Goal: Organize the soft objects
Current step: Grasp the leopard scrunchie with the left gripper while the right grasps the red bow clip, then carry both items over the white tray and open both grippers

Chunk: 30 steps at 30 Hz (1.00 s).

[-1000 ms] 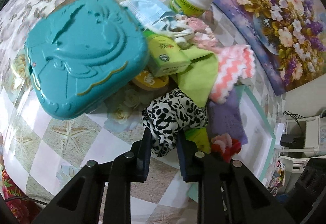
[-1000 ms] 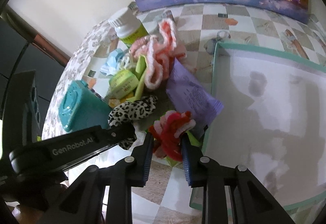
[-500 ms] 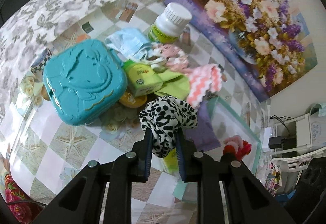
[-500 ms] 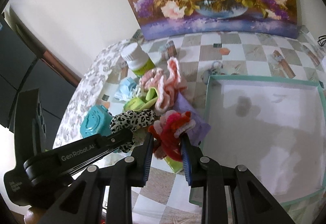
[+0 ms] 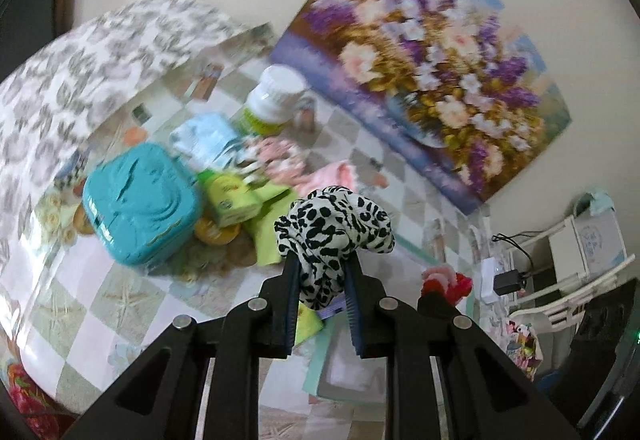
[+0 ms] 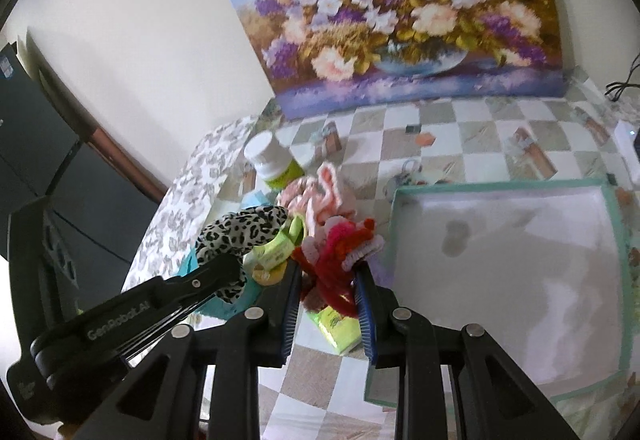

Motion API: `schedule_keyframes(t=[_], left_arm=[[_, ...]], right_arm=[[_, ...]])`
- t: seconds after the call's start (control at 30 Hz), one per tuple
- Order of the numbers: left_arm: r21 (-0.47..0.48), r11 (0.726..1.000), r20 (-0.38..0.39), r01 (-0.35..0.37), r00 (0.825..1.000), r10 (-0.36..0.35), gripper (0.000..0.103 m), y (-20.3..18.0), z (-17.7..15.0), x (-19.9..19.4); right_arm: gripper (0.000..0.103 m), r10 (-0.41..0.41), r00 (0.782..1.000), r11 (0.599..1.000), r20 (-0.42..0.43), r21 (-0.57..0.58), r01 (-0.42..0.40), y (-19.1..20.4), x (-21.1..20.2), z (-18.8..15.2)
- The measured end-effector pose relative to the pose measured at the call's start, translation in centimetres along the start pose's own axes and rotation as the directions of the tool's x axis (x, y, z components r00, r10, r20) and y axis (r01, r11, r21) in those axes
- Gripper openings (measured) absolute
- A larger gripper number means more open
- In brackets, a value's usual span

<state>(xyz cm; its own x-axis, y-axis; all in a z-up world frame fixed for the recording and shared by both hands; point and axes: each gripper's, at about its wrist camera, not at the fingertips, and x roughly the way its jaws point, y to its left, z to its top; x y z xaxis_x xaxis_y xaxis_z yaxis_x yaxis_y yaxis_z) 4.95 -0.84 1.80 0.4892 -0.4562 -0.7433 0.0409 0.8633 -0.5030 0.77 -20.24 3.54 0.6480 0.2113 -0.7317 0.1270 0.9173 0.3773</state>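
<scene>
1. Left gripper [image 5: 321, 267] is up over the tabletop [image 5: 120, 304], jaws pinching the spotted scrunchie [image 5: 334, 224], which bunches out above the tips and hangs clear of the pile
2. Right gripper [image 6: 328, 276] has its jaws clamped on the red scrunchie [image 6: 340, 248], a fuzzy red, pink and white tangle, held in the air just left of the tray [image 6: 616, 240]
3. From the right wrist view the left gripper [image 6: 224, 264] comes in from the lower left, spotted scrunchie [image 6: 240, 232] at its tip, close beside the red one but not touching it
4. From the left wrist view the red scrunchie [image 5: 446, 278] peeks out low on the right
5. The tray is mint-rimmed with a white floor, and lies flat on the tabletop to the right of the pile
6. In the pile: a teal case [image 5: 140, 204], a green box [image 5: 230, 200], a white-capped bottle [image 5: 276, 100], a blue mask [image 5: 208, 136], pink knits [image 6: 324, 196] and a green cloth [image 5: 268, 236], blurred in the left view
7. A green packet [image 6: 340, 328] lies on the tabletop under the right jaws
8. A flower painting [image 6: 400, 12] leans on the wall behind
</scene>
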Motion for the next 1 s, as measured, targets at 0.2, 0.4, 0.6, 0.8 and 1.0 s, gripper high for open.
schedule_keyframes(t=[0.2, 0.4, 0.6, 0.8, 1.0], left_arm=[[0.108, 0.993, 0.005, 0.042, 0.999, -0.043, 0.022, -3.3, -0.8, 0.0], [0.25, 0.966, -0.051, 0.058, 0.998, -0.047, 0.022, -7.4, -3.2, 1.9], [0.423, 0.904, -0.123, 0.059, 0.992, -0.007, 0.022, -11.8, -7.2, 4.8], [0.481, 0.874, -0.189, 0.067, 0.982, 0.029, 0.022, -13.2, -9.3, 7.4], [0.49, 0.87, -0.242, 0.054, 0.967, 0.076, 0.022, -13.1, -10.3, 9.8]], right_arm=[[0.028, -0.098, 0.993, 0.994, 0.061, 0.045, 0.096, -2.6, -2.2, 0.8], [0.028, -0.307, 0.949, 0.944, 0.07, 0.149, 0.295, -8.1, -3.9, 0.9], [0.028, -0.482, 0.875, 0.847, 0.038, 0.276, 0.455, -14.9, -6.2, 0.1], [0.028, -0.536, 0.843, 0.777, -0.035, 0.371, 0.509, -20.2, -6.8, -1.6], [0.028, -0.518, 0.844, 0.761, -0.138, 0.376, 0.529, -22.1, -4.2, -3.0]])
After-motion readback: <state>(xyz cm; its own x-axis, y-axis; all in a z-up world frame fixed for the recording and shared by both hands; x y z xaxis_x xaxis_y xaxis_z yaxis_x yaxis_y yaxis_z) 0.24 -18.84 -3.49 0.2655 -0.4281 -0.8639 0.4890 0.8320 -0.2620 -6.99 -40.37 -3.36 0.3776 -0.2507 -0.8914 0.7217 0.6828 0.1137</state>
